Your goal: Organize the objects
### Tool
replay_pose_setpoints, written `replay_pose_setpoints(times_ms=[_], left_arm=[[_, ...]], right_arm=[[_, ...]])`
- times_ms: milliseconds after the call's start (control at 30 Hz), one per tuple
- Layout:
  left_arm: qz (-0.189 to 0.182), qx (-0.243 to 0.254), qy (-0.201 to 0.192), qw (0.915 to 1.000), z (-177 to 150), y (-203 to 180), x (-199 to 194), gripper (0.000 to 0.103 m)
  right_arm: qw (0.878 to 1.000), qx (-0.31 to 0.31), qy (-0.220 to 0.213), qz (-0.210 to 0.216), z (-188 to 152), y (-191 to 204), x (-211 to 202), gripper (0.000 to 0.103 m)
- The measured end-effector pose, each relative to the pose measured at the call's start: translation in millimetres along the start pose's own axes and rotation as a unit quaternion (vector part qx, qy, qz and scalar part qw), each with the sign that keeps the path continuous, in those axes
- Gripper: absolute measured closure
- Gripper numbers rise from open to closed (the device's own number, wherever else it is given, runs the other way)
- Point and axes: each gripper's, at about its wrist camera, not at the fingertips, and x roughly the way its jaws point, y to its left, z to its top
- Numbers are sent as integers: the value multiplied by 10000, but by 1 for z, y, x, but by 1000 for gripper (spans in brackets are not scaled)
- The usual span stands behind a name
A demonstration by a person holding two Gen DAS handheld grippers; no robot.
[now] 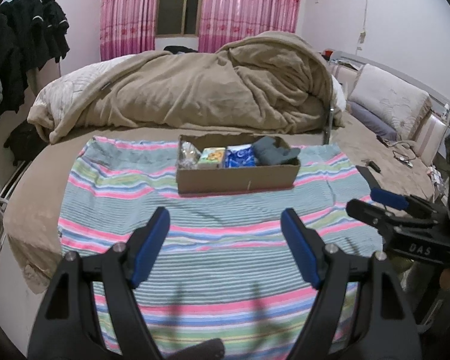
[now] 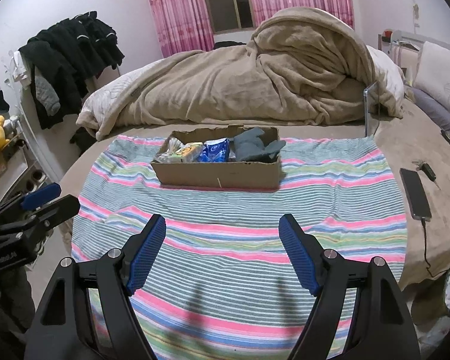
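Left wrist view: left gripper [image 1: 225,222] at lower centre, jaws apart, empty; cardboard box [image 1: 237,177] at mid-frame on striped cloth [image 1: 195,240], already filled.

Right wrist view: right gripper [image 2: 222,228] likewise apart, empty; box [image 2: 219,174] at centre. Judged: sorting near complete; next move only a check.

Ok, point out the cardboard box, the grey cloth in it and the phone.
cardboard box [image 2: 219,175]: right wrist view, front wall.
grey cloth [image 2: 252,147]: right wrist view, its middle.
phone [image 2: 414,193]: right wrist view, screen.
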Motion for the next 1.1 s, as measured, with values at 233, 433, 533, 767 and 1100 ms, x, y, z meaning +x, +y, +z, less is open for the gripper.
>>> replay_pose_setpoints(times_ms=[233,433,533,767,1100], left_arm=[[101,-17,49,9999,-2,7,17,25],[121,-49,43,9999,-4,12,20,25],[134,-44,48,9999,-4,12,21,25],[130,4,81,9999,-5,10,26,12],[346,259,-46,9991,13,20,46,9]], right_arm=[[10000,43,50,-35,2,-4,12,22],[9999,1,107,-17,1,-1,19,22],[9999,1,112,-3,1,0,21,22],[9999,-3,150,9,0,-1,25,22],[9994,-334,49,-60,21,-16,37,22]])
